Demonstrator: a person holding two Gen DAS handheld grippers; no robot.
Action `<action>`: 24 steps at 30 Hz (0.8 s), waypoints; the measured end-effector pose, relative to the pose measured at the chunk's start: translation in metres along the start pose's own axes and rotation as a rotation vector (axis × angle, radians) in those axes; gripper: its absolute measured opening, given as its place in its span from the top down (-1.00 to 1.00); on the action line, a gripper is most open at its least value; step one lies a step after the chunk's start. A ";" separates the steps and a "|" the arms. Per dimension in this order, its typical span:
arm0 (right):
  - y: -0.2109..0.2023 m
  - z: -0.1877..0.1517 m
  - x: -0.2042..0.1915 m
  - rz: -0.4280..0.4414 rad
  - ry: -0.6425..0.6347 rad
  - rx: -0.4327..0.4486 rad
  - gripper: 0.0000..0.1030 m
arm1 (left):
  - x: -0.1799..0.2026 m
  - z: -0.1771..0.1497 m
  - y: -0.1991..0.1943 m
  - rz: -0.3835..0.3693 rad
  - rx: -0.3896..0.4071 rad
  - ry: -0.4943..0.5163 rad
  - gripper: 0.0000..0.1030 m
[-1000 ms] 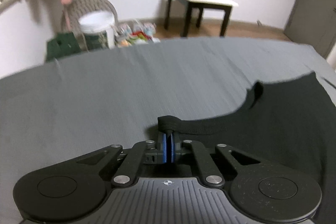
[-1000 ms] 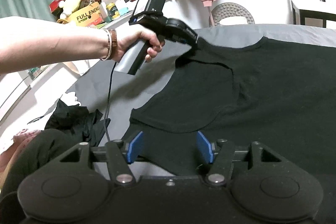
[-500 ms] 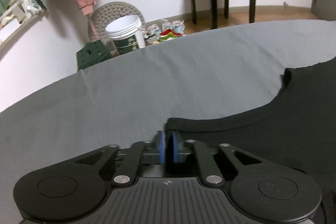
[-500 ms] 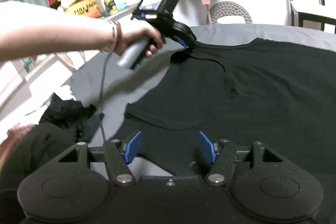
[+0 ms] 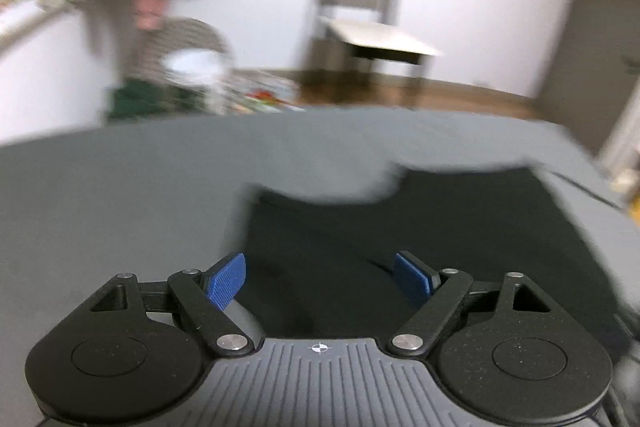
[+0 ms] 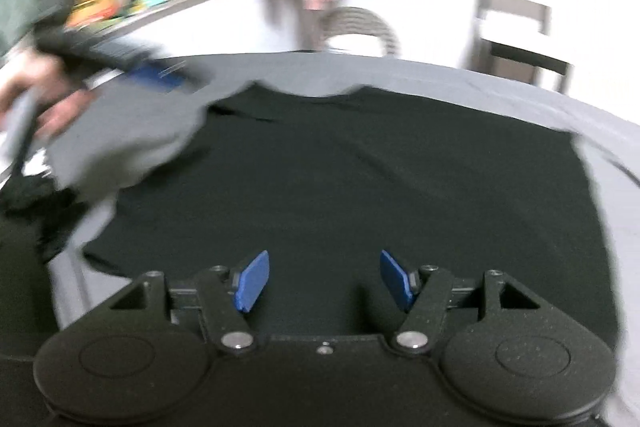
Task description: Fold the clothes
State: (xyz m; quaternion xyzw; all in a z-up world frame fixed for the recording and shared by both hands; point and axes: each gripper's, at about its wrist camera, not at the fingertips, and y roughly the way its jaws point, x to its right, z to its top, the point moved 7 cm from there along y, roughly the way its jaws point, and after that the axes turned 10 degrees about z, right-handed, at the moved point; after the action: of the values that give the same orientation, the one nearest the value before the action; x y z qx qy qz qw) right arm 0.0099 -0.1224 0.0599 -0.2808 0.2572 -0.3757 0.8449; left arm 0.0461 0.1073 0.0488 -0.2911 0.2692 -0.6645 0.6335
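I see my right gripper (image 6: 324,281) spread wide over the black shirt (image 6: 360,179) on grey cloth (image 6: 460,83).

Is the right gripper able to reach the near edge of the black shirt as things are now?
Probably yes. The right gripper is open, with the black shirt spread flat on the grey sheet just ahead of its fingers, and nothing lies between them.
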 end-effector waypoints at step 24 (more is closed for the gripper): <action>-0.119 -0.110 0.161 -0.078 0.435 -0.183 0.18 | 0.146 -0.146 -0.045 -0.150 -0.227 0.115 -0.58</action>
State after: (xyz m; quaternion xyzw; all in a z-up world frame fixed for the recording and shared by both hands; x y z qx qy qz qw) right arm -0.0255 -0.3452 0.0259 -0.2785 0.4549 -0.4349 0.7255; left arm -0.0947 -0.0377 -0.0119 -0.3416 0.3558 -0.6908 0.5287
